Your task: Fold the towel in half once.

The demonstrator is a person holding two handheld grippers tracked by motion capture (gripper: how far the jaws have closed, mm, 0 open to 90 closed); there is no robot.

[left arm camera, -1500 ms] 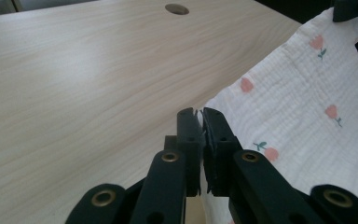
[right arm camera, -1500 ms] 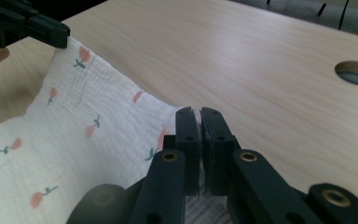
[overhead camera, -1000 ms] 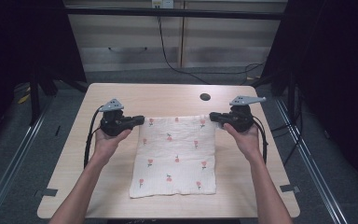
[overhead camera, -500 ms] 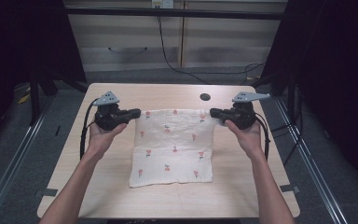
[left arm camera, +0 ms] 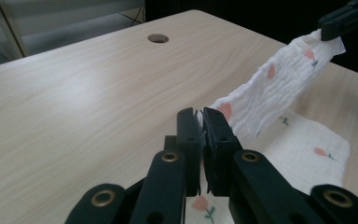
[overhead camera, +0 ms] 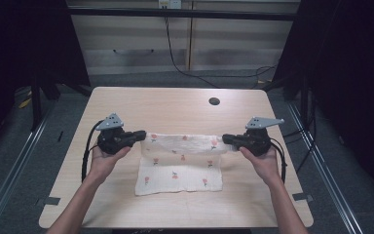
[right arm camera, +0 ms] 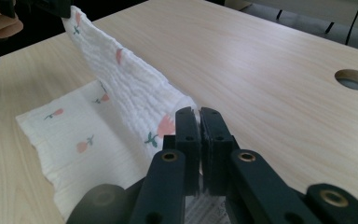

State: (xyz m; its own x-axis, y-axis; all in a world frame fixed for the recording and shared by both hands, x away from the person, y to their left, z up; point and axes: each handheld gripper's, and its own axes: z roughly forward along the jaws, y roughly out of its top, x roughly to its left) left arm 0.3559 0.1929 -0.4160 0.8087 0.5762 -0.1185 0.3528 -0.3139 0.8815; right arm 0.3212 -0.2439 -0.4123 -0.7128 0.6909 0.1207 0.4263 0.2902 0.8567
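A white cloth (overhead camera: 180, 170) printed with small red flowers lies on the wooden table (overhead camera: 175, 107). Its far edge is lifted and stretched taut between my two grippers, while the near part lies flat. My left gripper (overhead camera: 143, 137) is shut on the cloth's left corner; the left gripper view has that gripper (left arm camera: 200, 117) pinching the fabric (left arm camera: 270, 88). On the right, the right gripper (overhead camera: 226, 140) is shut on the other corner. In the right gripper view, that gripper (right arm camera: 199, 116) clamps the cloth (right arm camera: 130, 88), which runs up to the far gripper.
A round cable hole (overhead camera: 214, 101) sits in the table's far side, right of centre. Black cables trail from both grippers over the table's side edges. Beyond the table are a grey floor, a low cabinet and dark frames at both sides.
Both grippers have moved toward the person's side, carrying the cloth's far edge up and back over its near part. The flat visible area of cloth has become shorter.
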